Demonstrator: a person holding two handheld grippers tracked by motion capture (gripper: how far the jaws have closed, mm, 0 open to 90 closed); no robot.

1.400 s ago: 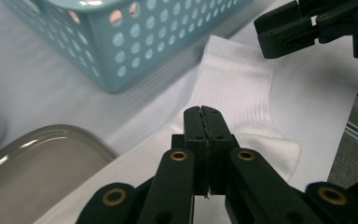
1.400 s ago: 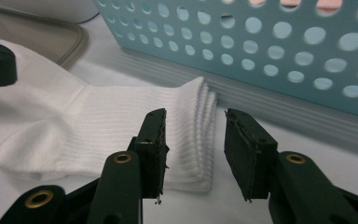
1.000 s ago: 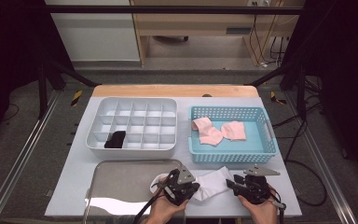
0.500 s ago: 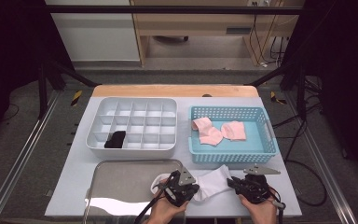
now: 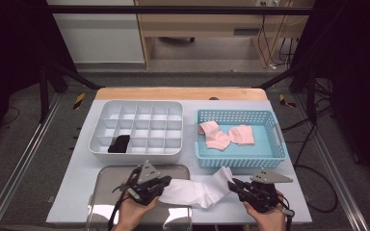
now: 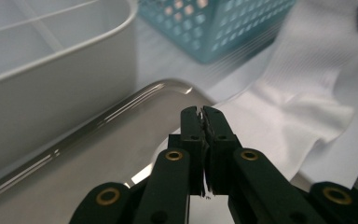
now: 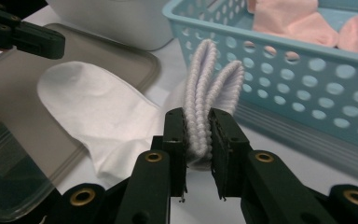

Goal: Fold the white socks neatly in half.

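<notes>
White tabletop (image 5: 77, 192) with a wooden strip (image 5: 180, 93) along the far edge. Grey floor (image 5: 24, 139) all around — dull and flat. Metal rails (image 5: 19, 168) running along both sides of the tabletop. Yellow-and-black tape marks (image 5: 79, 100) on the floor near the far corners. Black frame legs (image 5: 48, 79) standing at the left, more at the right. White cabinet (image 5: 96, 33) at the back, beside a light wooden desk (image 5: 207, 24). Black cables (image 5: 274, 43) hanging by the desk — more cable (image 5: 318, 178) lying on the floor at the right. Dark at both far sides, brighter in the middle.
</notes>
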